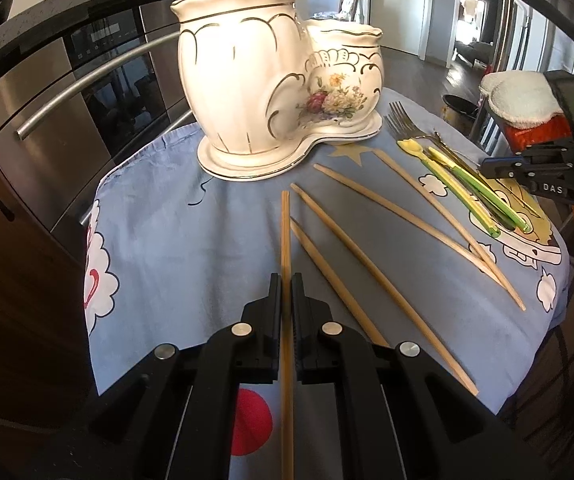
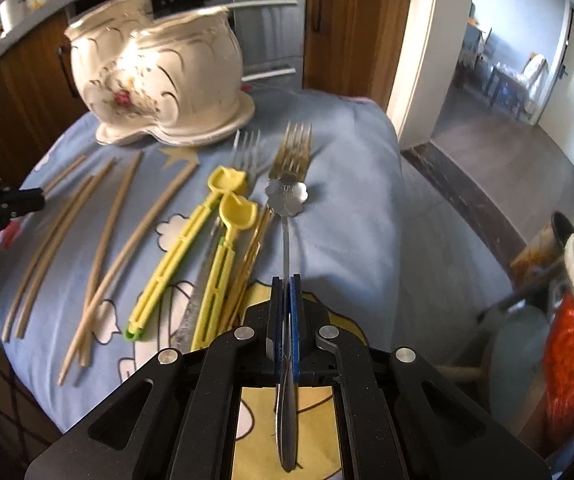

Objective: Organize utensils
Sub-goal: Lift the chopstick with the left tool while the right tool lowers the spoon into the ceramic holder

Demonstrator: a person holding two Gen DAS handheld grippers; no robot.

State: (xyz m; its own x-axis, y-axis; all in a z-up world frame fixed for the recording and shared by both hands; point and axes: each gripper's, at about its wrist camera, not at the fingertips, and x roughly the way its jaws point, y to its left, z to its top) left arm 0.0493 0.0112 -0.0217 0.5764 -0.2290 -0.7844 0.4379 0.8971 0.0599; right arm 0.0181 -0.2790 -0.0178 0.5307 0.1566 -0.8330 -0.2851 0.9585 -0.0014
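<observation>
A: Scene, biggest first?

B: Blue printed cloth covers the table. White ceramic holder with two compartments, tall one left, short one right, stands at the far side, upright. Both mouths seen from the side, contents can't tell.

A: Left gripper?

B: Left gripper jaws together, clamped on one wooden chopstick. The stick runs straight through the jaws, far tip pointing at the holder's base, not touching it. Whether it's off the cloth, can't tell.

A: Right gripper?

B: Right gripper jaws together, clamped on the handle of a steel spoon with a flower-shaped bowl. Bowl sits over the neck of a gold fork; touching or not, can't tell.

A: Rest of the utensils?

B: Loose chopsticks lie fanned on the cloth right of the held one. Two yellow-green scoops lie side by side just left of the spoon, a second fork beyond them near the holder.
</observation>
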